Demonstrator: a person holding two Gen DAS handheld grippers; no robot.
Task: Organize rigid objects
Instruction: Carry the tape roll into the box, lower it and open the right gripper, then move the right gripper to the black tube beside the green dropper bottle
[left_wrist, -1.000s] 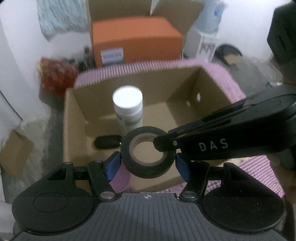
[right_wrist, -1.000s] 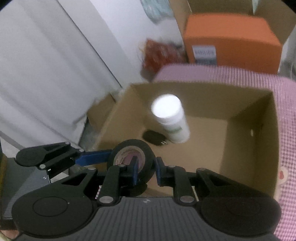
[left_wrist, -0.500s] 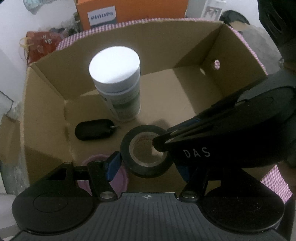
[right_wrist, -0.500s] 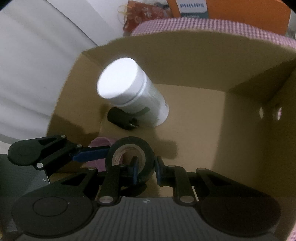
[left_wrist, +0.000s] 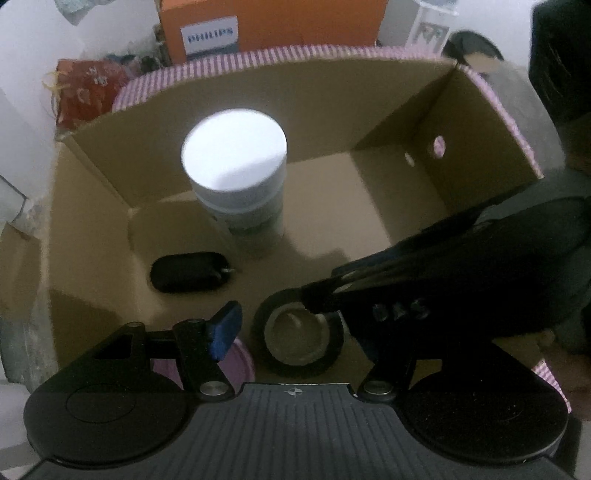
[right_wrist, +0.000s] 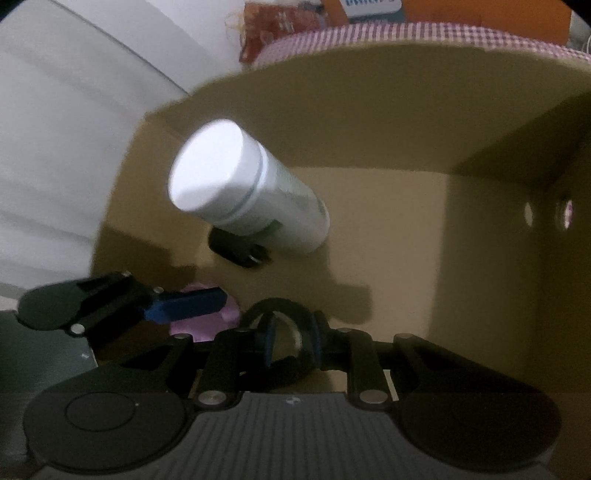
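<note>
- Left wrist view: the left gripper (left_wrist: 295, 328) stands open around the tape roll (left_wrist: 298, 334), its visible blue pad not touching it. The roll lies near the cardboard box's (left_wrist: 92, 206) near wall.
- Right wrist view: the right gripper (right_wrist: 293, 338) pinches the roll's wall, seemingly; it is dark there. A white bottle (right_wrist: 247, 192) stands toward the far left corner.

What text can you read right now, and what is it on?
"PHILIPS": white label on the orange box, blurred but legible.
"DAS": side of the right hand-held gripper, seen from the left wrist, dim.
Bottle label: too blurred to read.
No other text.
</note>
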